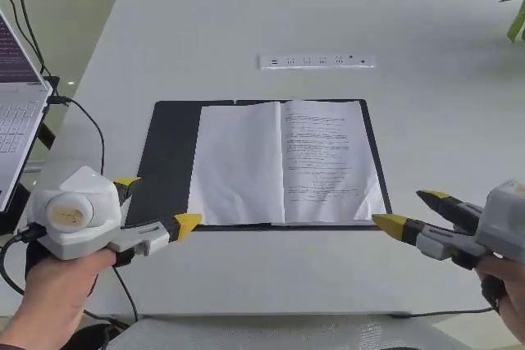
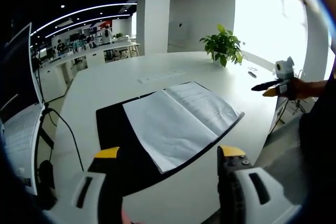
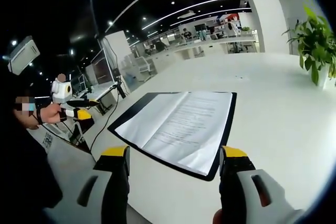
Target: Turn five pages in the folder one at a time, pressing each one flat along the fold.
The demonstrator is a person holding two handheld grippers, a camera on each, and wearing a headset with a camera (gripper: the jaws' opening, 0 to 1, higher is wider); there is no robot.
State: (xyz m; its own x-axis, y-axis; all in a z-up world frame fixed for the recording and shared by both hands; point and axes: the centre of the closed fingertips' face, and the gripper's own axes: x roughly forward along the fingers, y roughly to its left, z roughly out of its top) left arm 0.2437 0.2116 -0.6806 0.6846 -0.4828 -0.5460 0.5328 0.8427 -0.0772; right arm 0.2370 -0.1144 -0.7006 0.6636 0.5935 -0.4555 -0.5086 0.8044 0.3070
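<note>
The folder (image 1: 172, 161) lies open on the table (image 1: 246, 6). The left gripper (image 1: 157, 201) and right gripper (image 1: 412, 209) flank its near edge, jaws wide.

The black folder (image 1: 168, 161) lies open and flat on the white table, its pages (image 1: 283, 161) spread.

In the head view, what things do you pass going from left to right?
Laptop → left gripper → folder → right gripper.
</note>
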